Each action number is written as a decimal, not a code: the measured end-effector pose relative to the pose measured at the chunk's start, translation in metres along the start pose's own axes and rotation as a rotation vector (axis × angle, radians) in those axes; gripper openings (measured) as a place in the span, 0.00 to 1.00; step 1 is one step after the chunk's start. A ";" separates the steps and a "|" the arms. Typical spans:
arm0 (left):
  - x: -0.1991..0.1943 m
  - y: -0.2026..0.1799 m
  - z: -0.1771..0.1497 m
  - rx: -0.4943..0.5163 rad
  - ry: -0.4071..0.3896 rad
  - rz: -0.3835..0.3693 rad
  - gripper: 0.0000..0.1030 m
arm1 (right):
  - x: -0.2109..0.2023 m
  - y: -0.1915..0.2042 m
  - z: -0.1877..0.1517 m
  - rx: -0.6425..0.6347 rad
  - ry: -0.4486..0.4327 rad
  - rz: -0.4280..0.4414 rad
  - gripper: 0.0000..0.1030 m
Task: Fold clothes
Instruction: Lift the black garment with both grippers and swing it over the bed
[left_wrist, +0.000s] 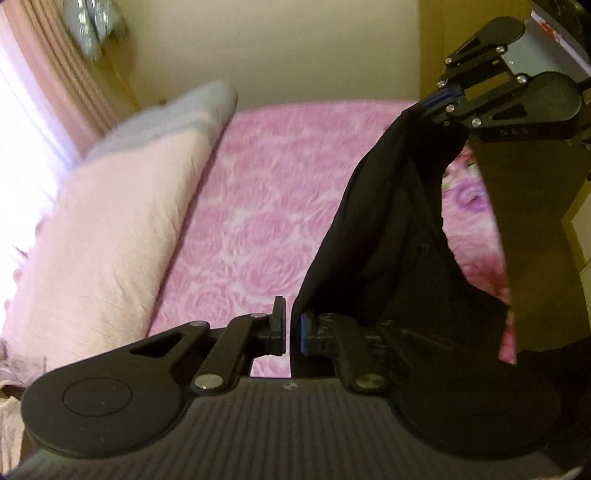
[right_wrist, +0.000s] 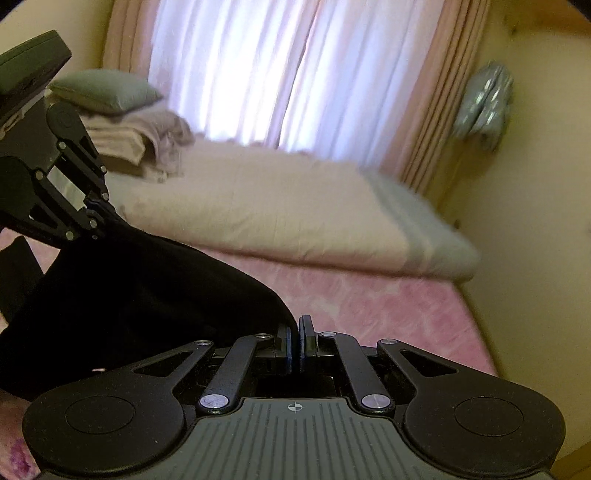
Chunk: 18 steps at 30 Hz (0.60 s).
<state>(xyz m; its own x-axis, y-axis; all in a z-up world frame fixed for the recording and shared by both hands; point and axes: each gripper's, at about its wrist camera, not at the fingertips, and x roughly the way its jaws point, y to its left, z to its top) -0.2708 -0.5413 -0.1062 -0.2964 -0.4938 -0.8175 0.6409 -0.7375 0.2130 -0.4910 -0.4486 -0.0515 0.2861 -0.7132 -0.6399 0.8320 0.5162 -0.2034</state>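
Note:
A black garment (left_wrist: 388, 221) hangs stretched between my two grippers above the pink rose-patterned bed (left_wrist: 266, 206). In the left wrist view my left gripper (left_wrist: 293, 334) has its jaws a little apart with the garment's edge between the blue pads. My right gripper (left_wrist: 439, 99) shows at the upper right, shut on the other end of the cloth. In the right wrist view my right gripper (right_wrist: 296, 345) is shut on the black garment (right_wrist: 140, 288), and my left gripper (right_wrist: 98, 208) grips the cloth at the left.
A pale pink duvet with a grey band (left_wrist: 110, 229) lies along the window side of the bed. Folded blankets and a grey pillow (right_wrist: 107, 92) are stacked by the curtains (right_wrist: 258, 66). A brown wooden panel (left_wrist: 535, 221) stands at the right.

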 end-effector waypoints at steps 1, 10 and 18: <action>0.020 0.009 0.005 -0.007 0.025 -0.003 0.08 | 0.023 -0.014 -0.002 0.009 0.021 0.024 0.02; 0.143 0.093 0.023 -0.166 0.211 -0.004 0.08 | 0.176 -0.093 -0.003 0.063 0.145 0.216 0.02; 0.094 0.151 0.048 -0.223 0.133 0.102 0.05 | 0.192 -0.099 0.044 0.036 0.033 0.246 0.02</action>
<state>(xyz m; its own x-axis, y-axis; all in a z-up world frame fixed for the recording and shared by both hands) -0.2356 -0.7214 -0.1251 -0.1367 -0.4845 -0.8640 0.8073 -0.5600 0.1863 -0.4979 -0.6574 -0.1217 0.4666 -0.5519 -0.6911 0.7558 0.6547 -0.0125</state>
